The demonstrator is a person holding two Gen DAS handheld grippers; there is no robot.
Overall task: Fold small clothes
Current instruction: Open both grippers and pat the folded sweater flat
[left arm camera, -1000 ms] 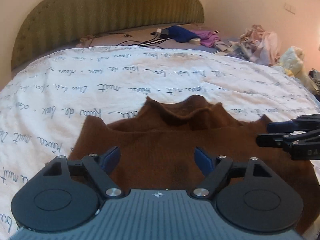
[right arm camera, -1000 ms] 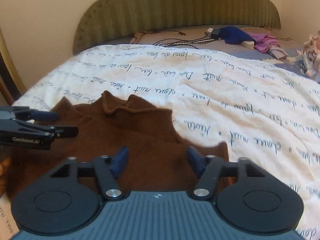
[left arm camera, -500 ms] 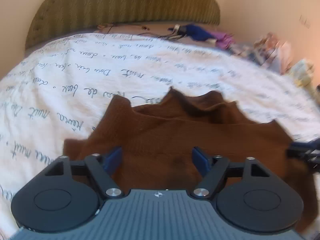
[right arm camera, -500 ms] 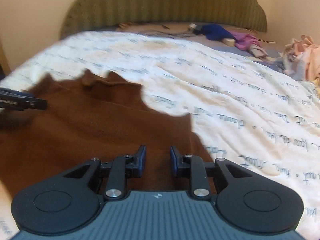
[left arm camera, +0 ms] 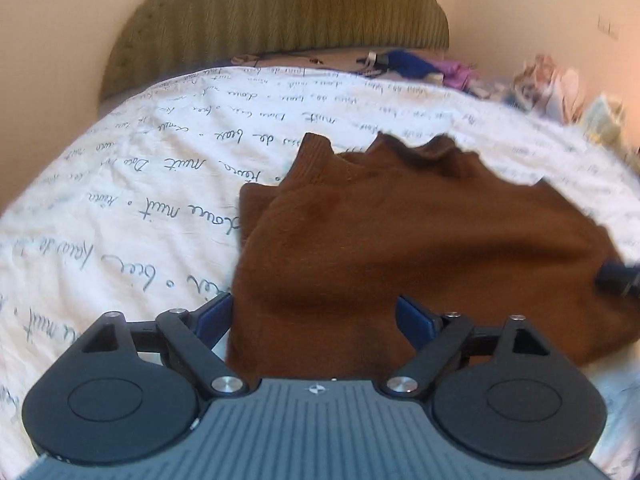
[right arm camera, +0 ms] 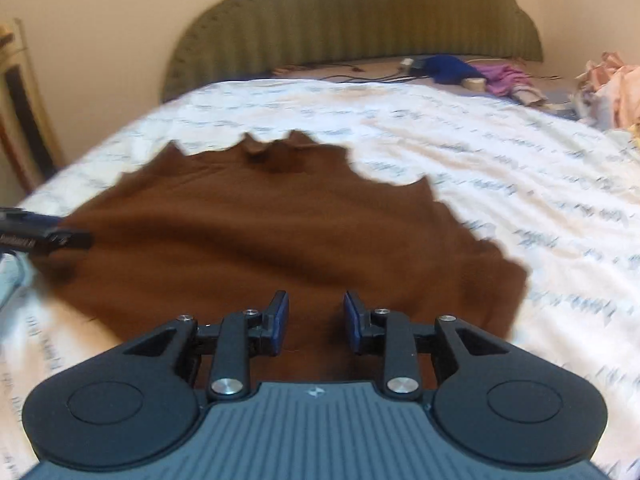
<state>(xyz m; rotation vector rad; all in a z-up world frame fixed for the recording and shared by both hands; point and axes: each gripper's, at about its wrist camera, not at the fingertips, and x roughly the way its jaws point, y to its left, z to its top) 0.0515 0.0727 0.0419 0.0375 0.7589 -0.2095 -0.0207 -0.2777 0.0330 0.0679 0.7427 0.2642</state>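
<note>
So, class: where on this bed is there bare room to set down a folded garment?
Free: white quilt left of the brown sweater, and quilt on its right. Crowded: clutter by the headboard and the clothes pile.

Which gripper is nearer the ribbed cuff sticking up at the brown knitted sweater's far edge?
Left. The left gripper sits at the sweater's near left edge, on the ribbed cuff's side. The right gripper sits nearer the opposite side.
</note>
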